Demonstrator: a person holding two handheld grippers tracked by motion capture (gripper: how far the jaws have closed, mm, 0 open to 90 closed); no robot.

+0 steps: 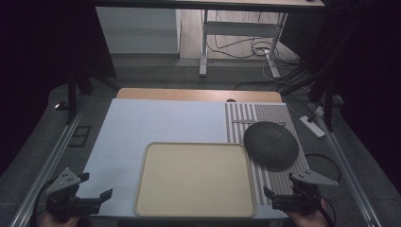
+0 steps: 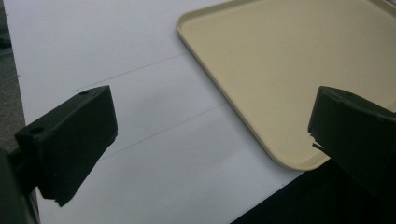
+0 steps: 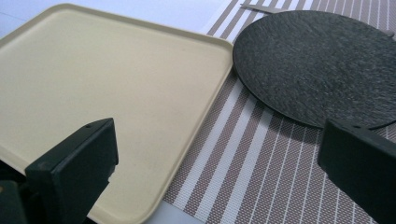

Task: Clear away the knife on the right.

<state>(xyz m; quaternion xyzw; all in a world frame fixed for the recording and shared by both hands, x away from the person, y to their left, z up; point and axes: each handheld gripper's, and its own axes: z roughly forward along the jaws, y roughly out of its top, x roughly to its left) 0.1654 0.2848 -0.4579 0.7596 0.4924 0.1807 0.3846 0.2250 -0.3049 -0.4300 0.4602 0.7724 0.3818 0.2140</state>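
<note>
A beige tray (image 1: 195,178) lies empty at the table's front middle, on a white sheet (image 1: 156,125). To its right a dark round plate (image 1: 270,144) rests on a striped placemat (image 1: 265,116). My left gripper (image 1: 97,196) hovers at the front left corner, open and holding nothing; in its own view the tray's corner (image 2: 280,158) lies between the jaws. At the front right my right gripper (image 1: 274,197) is open too, nothing in it. Its view looks over the tray's edge (image 3: 205,107), the placemat (image 3: 247,163) and the plate (image 3: 322,60).
A thin metal strip (image 1: 257,122) lies on the placemat behind the plate. Metal rails (image 1: 56,156) run along both table sides. Beyond the table stand desk legs (image 1: 204,42) and loose cables (image 1: 246,47) on the floor.
</note>
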